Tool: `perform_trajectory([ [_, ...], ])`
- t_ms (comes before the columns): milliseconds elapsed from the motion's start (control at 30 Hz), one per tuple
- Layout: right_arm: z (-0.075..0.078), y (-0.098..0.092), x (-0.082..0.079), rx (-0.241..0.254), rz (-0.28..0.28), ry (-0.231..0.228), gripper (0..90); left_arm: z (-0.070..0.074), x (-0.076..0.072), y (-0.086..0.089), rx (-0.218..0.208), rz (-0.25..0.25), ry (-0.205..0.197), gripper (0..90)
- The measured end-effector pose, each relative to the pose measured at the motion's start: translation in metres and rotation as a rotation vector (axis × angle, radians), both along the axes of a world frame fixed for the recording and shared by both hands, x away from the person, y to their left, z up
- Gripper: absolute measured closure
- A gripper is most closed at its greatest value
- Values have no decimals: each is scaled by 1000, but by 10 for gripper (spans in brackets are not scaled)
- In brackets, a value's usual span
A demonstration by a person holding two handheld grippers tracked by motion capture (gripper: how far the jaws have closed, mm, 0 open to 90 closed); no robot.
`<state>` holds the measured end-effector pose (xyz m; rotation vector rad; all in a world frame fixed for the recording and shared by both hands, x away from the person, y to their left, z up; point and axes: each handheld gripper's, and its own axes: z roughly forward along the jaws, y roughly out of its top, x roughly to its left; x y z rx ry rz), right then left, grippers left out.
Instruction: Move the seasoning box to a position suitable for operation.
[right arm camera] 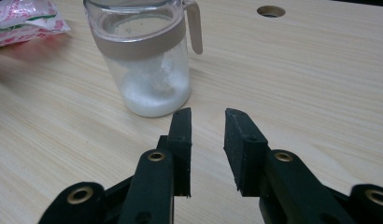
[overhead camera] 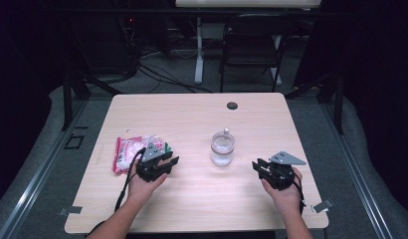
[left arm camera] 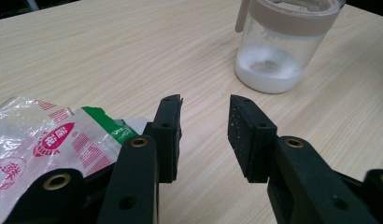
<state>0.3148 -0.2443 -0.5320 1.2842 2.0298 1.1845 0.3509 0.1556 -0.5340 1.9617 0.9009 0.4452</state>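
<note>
A clear jar (overhead camera: 222, 148) with a beige band and a little white powder at its bottom stands mid-table, also seen as the jar (left arm camera: 283, 42) and the jar (right arm camera: 147, 56). A red, white and green plastic packet (overhead camera: 130, 152) lies at the left; the packet (left arm camera: 49, 144) sits just beside my left jaws. My left gripper (overhead camera: 168, 163) rests at the packet's right edge, open, with nothing between its jaws (left arm camera: 206, 130). My right gripper (overhead camera: 257, 167) sits right of the jar, open and empty, pointing toward it (right arm camera: 208, 140).
A round cable hole (overhead camera: 232, 105) marks the table's far edge (right arm camera: 271, 10). Beyond the table stand a folding chair (overhead camera: 252, 50) and a desk leg among floor cables. Bare wood lies between the two grippers and in front of the jar.
</note>
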Motion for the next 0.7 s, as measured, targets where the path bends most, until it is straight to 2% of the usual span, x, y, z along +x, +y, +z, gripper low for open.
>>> perform_trajectory([
  [133, 0, 4, 5, 9, 5, 15, 732, 2, -2, -3, -19, -5, 18, 649],
  [200, 0, 6, 6, 10, 4, 9, 732, 3, -2, -4, -35, -7, 22, 615],
  [267, 3, 11, 9, -11, 3, 1, 736, 11, -3, -10, -75, -8, 38, 601],
  [333, 4, 14, 12, -11, 12, -6, 755, 16, -3, -15, -78, -8, 27, 605],
  [400, 6, 18, 16, -8, 19, -7, 768, 20, 0, -21, -80, -1, 20, 639],
  [500, 7, 21, 25, 1, 22, -7, 795, 22, 6, -31, -98, 13, 53, 709],
  [700, 8, 26, 46, 26, 29, 12, 868, 21, 20, -55, -61, 47, 60, 868],
])
